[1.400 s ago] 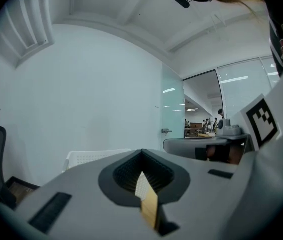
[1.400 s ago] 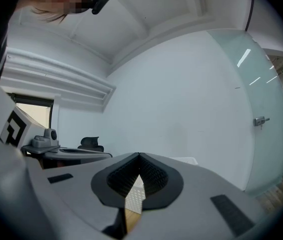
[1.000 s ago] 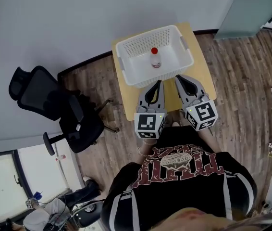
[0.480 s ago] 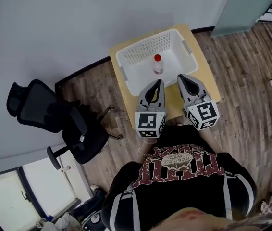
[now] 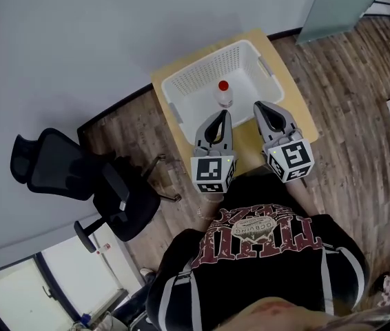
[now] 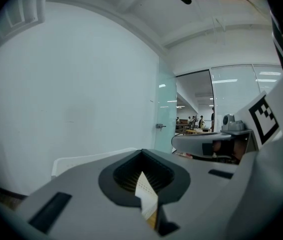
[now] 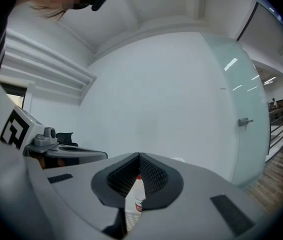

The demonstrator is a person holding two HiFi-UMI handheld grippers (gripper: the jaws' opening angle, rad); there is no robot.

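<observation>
No clear word or number reads anywhere. The shirt print (image 5: 260,229) on the person's black shirt has red and white lettering across the chest, too small and warped to make out. The bottle (image 5: 224,94) carries a red label patch (image 7: 138,207), its print unreadable. Cube marker (image 5: 212,173) on the left gripper (image 5: 221,114) and cube marker (image 5: 291,160) on the right gripper (image 5: 261,107): black-and-white square code patterns only, no letters.
</observation>
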